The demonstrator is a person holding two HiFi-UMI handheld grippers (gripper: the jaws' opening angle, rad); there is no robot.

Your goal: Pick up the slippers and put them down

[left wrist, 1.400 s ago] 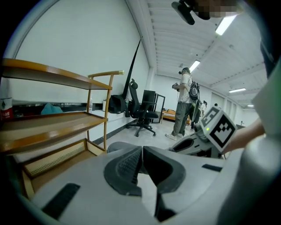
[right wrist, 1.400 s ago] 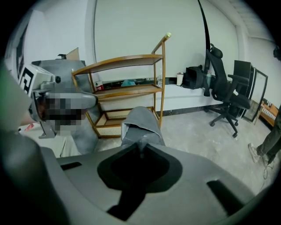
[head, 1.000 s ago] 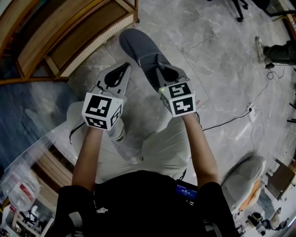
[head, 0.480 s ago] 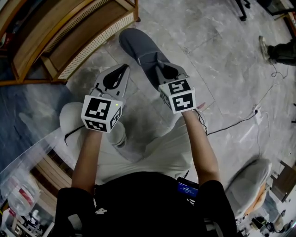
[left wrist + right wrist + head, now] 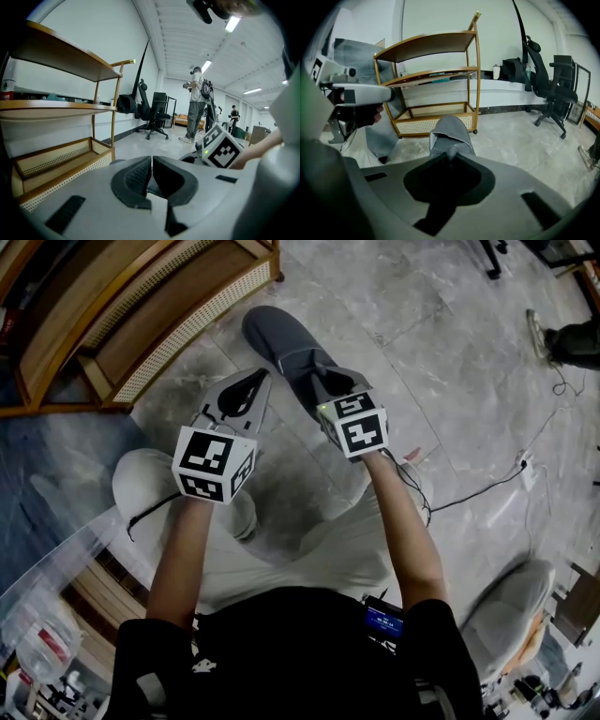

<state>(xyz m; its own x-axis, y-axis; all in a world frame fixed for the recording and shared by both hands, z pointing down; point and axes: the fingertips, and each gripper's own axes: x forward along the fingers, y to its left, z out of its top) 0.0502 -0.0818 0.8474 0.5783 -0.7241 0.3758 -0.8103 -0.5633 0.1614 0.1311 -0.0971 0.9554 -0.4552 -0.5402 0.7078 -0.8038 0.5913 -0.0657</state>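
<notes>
A grey slipper (image 5: 286,345) hangs toe-away over the marble floor, and my right gripper (image 5: 323,382) is shut on its heel end. In the right gripper view the slipper (image 5: 450,132) sticks out past the jaws, which pinch its back edge. My left gripper (image 5: 249,382) is level with it on the left, a short gap from the slipper. In the left gripper view the left gripper (image 5: 151,172) has its pads pressed together with nothing between them. Only one slipper can be told for sure.
A wooden rack with cane sides (image 5: 141,324) stands to the left, close to the slipper's toe. A cable (image 5: 487,479) trails over the floor at right. An office chair (image 5: 553,89) stands far right. A standing person (image 5: 197,108) is in the distance.
Both grippers have sunk towards the floor, the right one carrying the slipper down with it. The grip on the slipper is unchanged.
</notes>
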